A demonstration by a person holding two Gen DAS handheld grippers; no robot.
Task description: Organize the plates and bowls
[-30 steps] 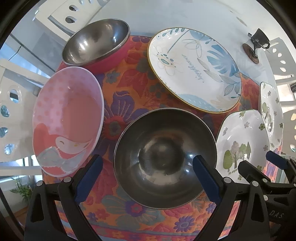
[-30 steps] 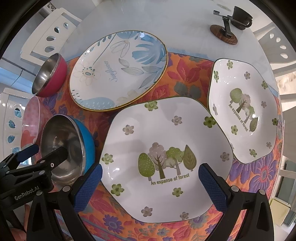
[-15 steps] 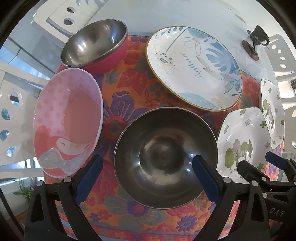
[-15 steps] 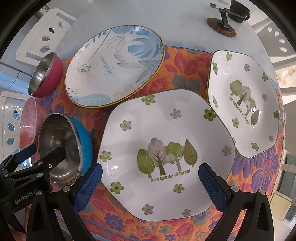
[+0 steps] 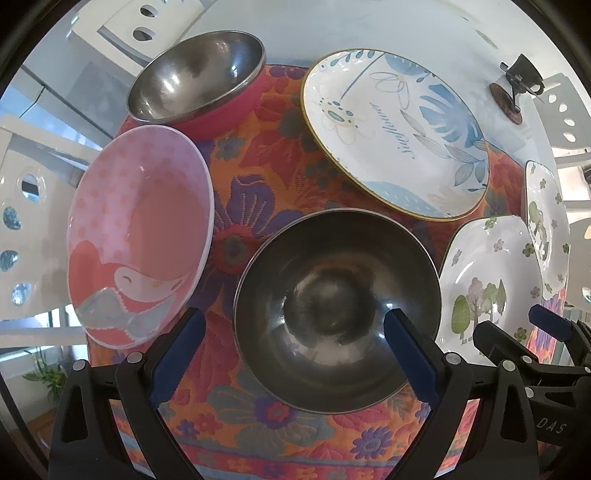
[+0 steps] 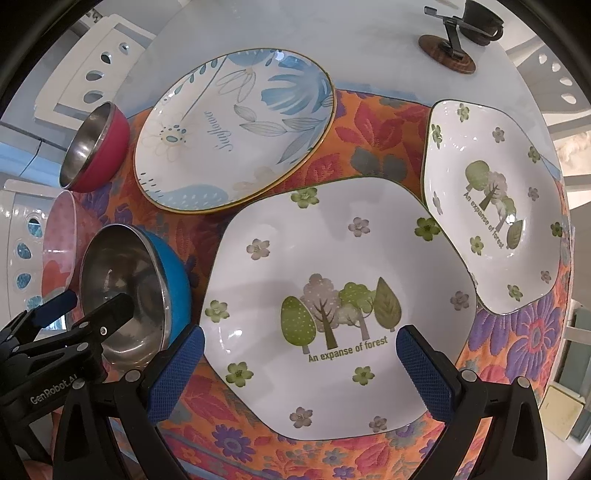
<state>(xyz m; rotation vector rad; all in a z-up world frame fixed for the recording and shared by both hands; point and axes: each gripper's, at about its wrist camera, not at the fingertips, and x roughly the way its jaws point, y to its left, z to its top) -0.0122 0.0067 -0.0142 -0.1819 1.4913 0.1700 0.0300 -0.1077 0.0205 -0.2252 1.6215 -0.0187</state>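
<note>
My left gripper [image 5: 295, 354] is open above a steel bowl with a blue outside [image 5: 332, 306], holding nothing. A pink patterned bowl [image 5: 136, 236] lies to its left and a steel bowl with a red outside [image 5: 195, 70] behind. A round blue-flower plate [image 5: 395, 133] lies at the back. My right gripper [image 6: 299, 373] is open above a large white forest plate [image 6: 332, 295]. A smaller forest plate [image 6: 495, 199] lies to its right. The blue bowl [image 6: 125, 288] sits left of it.
All dishes rest on an orange floral mat [image 6: 369, 147] on a white table [image 6: 258, 26]. A black phone stand on a wooden disc [image 6: 450, 48] stands at the far right. White chairs [image 5: 26, 229] surround the table.
Both grippers have moved slightly forward and lower over the dishes. Nothing was gripped or shifted.
</note>
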